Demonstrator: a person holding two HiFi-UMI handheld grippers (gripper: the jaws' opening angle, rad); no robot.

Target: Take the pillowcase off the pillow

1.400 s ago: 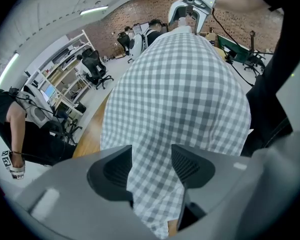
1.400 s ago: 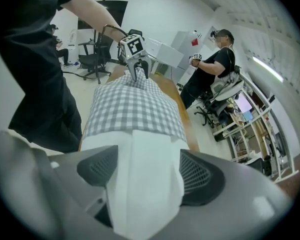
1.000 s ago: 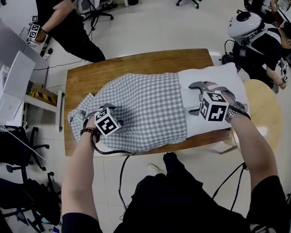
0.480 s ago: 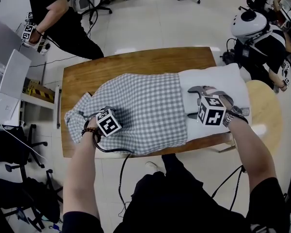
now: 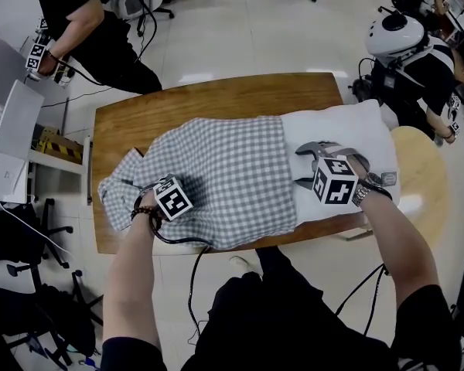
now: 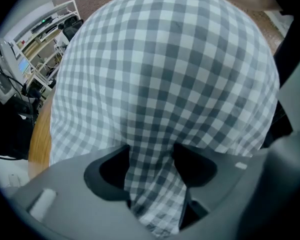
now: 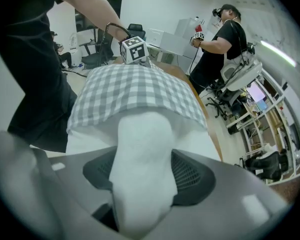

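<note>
A fold of the checked pillowcase (image 6: 160, 74) is pinched between the pads of the left gripper (image 6: 151, 171). The cloth is drawn up into a ridge that runs in between the jaws, and the rest of the cover swells ahead of them, filling that gripper's view. This grip cannot be read from the head view, where the jaws are largely covered by the marker cube (image 5: 172, 198).

The right gripper (image 7: 142, 179) is clamped on a raised ridge of the bare white pillow (image 7: 140, 134). Its jaws have just been closing, with that ridge between them. Just beyond these jaws the open edge of the pillowcase is seen, and further ahead the left gripper's cube.

Only in the head view is the whole layout given. The pillow is laid across a wooden table (image 5: 216, 99), cased beneath the left gripper and uncovered beneath the right one. A standing person (image 7: 222, 39) is caught only in the right gripper view, far ahead and to the right of its jaws.
</note>
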